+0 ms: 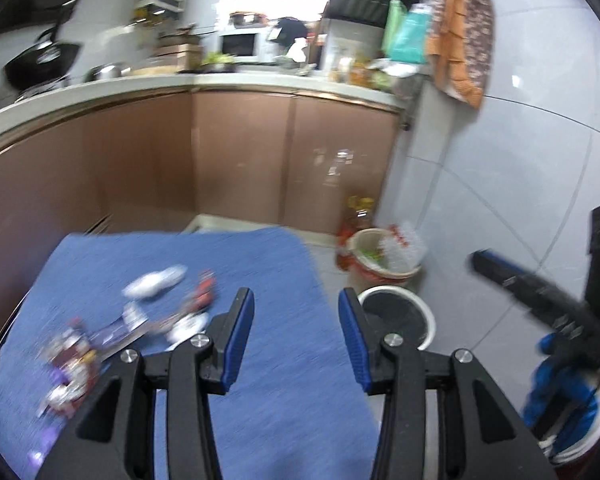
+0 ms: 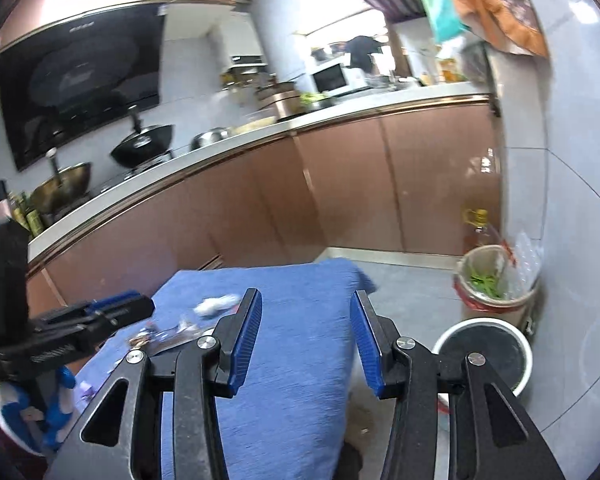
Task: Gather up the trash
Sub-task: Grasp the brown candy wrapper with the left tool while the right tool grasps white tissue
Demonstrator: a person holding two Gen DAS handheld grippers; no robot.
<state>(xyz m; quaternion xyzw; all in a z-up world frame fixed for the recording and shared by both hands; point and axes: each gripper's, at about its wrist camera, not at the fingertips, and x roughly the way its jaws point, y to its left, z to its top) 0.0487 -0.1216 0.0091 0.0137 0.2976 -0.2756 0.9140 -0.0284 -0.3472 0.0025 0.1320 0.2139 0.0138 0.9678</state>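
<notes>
Several wrappers (image 1: 100,344) and white crumpled tissue (image 1: 156,282) lay on blue cloth (image 1: 284,380), left of left gripper (image 1: 296,340); its fingers spread wide, holding nothing. Right gripper (image 2: 306,344) likewise spread, empty, above cloth's right part. Risk: thin foil could slip from pads or slide on cloth; heavy blur suggested fast motion, so overshoot likely. White bin (image 1: 396,316) on tiled floor, right of cloth; brown cabinets (image 1: 240,160) behind.

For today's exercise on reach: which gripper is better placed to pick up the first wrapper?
Left, probably. The open left gripper hangs over the blue cloth close beside the wrappers; the right gripper sits farther off.
</notes>
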